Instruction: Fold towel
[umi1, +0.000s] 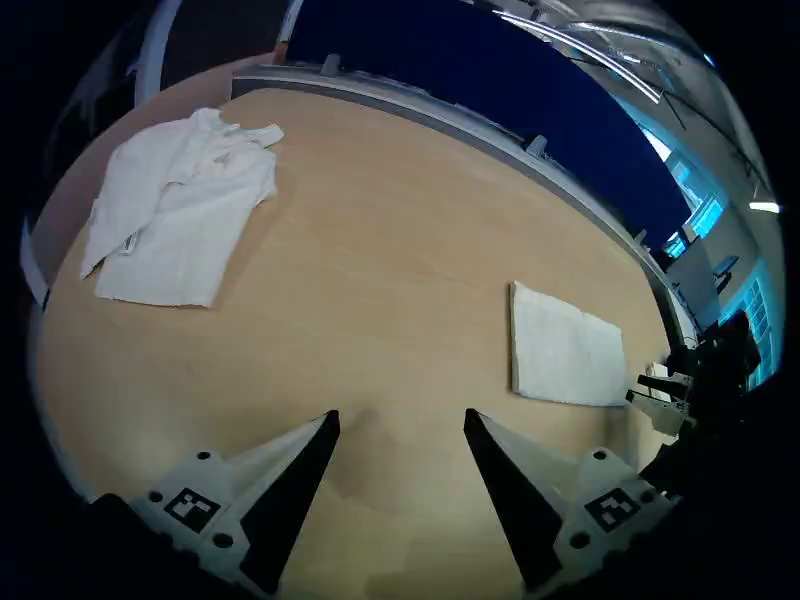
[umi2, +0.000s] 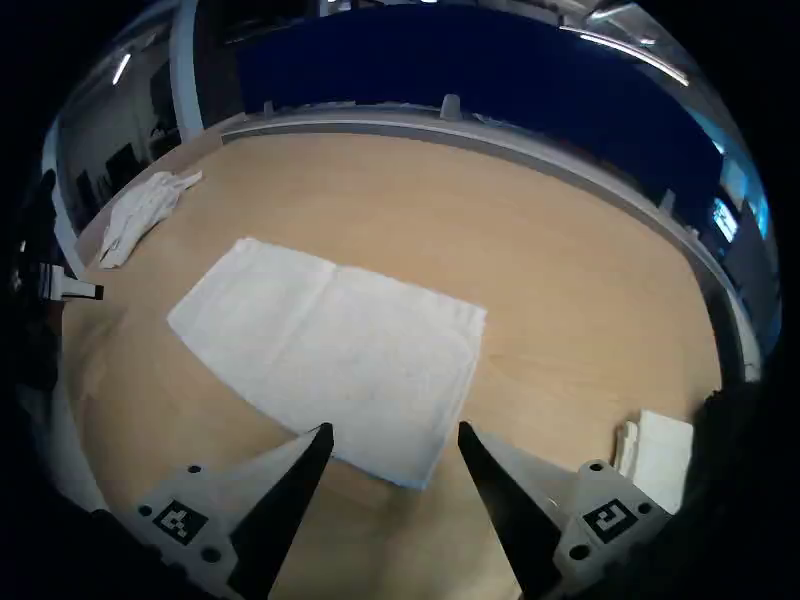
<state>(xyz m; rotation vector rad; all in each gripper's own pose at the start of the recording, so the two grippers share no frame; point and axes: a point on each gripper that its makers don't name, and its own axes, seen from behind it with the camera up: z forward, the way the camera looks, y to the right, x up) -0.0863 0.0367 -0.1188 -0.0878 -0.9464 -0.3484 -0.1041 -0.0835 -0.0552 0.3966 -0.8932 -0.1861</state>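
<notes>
- The towel (umi2: 330, 340) is lying spread flat on the wooden table (umi2: 580, 250), with a faint crease running across it. I judge it is laid out this way so that an edge can be taken and carried over.
- The right gripper (umi2: 395, 427) is hovering at the towel's near edge, its fingers wide apart and holding nothing — likely lining up for a pinch there.
- The left gripper (umi1: 400, 415) is hanging over bare wood, well apart from the towel, equally spread and empty.
- A crumpled white cloth (umi1: 180, 210) is lying at the far corner, and a small folded stack (umi2: 665, 450) is sitting off to the right — probably the pending and finished piles.
- No brand or readable writing is showing; only square black-and-white marker tags (umi1: 192, 507) are sitting on the fingers.
</notes>
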